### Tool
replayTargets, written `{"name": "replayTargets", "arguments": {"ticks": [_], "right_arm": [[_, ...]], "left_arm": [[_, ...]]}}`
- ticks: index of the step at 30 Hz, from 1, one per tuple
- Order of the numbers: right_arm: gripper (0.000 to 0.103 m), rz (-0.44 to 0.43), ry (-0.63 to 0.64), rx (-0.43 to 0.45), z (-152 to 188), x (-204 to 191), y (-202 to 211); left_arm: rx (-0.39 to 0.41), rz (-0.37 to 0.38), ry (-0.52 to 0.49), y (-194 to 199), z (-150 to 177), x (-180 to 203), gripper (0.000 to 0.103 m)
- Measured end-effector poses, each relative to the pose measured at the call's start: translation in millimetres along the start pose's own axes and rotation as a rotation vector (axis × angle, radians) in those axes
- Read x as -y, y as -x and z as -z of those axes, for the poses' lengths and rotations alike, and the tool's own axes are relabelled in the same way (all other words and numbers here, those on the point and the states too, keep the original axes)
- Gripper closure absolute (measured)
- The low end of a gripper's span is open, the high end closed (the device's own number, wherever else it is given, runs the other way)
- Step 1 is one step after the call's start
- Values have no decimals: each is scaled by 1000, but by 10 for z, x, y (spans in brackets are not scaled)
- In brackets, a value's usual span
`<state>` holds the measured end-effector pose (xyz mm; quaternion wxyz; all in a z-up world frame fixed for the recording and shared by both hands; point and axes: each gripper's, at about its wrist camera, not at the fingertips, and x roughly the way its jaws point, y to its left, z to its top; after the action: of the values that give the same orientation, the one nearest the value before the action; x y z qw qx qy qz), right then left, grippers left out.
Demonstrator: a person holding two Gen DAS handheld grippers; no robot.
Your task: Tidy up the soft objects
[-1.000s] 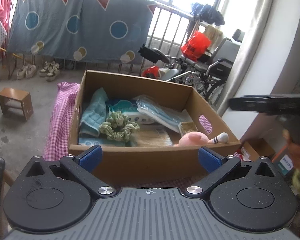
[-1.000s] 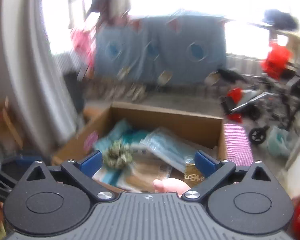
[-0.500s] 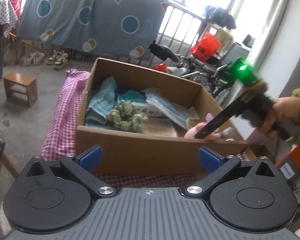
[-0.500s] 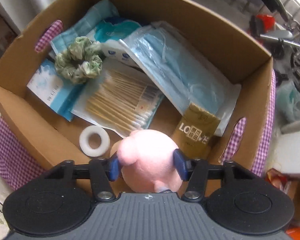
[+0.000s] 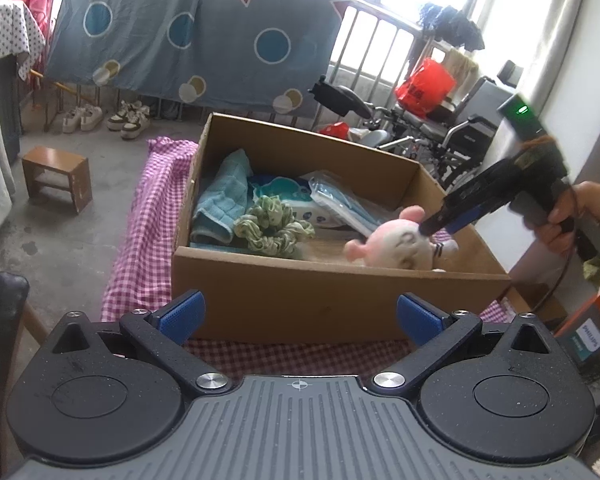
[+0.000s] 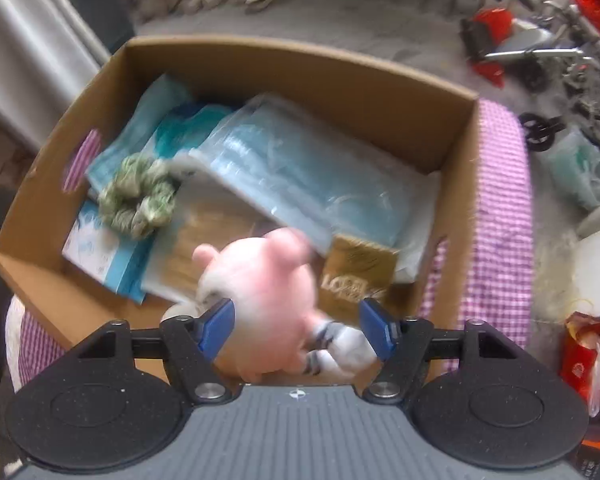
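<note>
Cardboard box point(image 5: 332, 300), on purple checked cloth point(image 5: 140, 232). Contents: pink plush toy point(image 6: 268, 292) at 5 o'clock near the front wall; green scrunchie point(image 6: 140, 196) at 9 o'clock; teal towel point(image 5: 220, 204) along the left wall; clear packet of blue masks point(image 6: 300, 168) at centre; gold packet point(image 6: 356, 280) at 3 o'clock of the toy. Right claw point(image 6: 296, 330): fingers spread either side of the plush toy, grip uncertain through blur. Left claw point(image 5: 298, 316): released, empty, short of the box.

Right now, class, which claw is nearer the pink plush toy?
Right. The right claw is around the pink plush toy; the left claw sits outside the cardboard box, open and empty.
</note>
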<state>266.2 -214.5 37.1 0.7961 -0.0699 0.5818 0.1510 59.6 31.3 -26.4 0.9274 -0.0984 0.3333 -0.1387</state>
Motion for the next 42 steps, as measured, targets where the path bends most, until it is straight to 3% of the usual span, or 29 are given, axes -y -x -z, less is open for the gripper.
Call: {"name": "replayTargets", "arguments": {"ticks": [6,8,10,12,15,18,25,29,42], "right_arm": [[30,-107,-74,198,216,-34,556],[22,-146,-73,284,381,-133,748],[4,-184,-84,376,632,-247,911],[0,-200,-89,458,886,-357,1034],[0,-149,-85,563,1224,-562,1173],[0,-58,-112,643,1431,-766,1213],[0,111,-169,675,1567,-960,1068],[0,117,-189,672,1621,-953,986],[0,158,-202,635,1684,-1047,873]], "left_arm": [[32,-59,-52,-5,-65,115,0],[27,-74,-54,-30,-87,140,0],[24,-114,-46,-60,-97,155,0],[7,-173,-33,-102,-106,171,0],[-26,-264,-16,-170,-115,188,0],[-32,-281,9,-182,-110,165,0],[-74,-309,27,-194,-130,138,0],[-71,-350,11,-198,-150,144,0],[-63,-384,-45,-156,-179,186,0]]}}
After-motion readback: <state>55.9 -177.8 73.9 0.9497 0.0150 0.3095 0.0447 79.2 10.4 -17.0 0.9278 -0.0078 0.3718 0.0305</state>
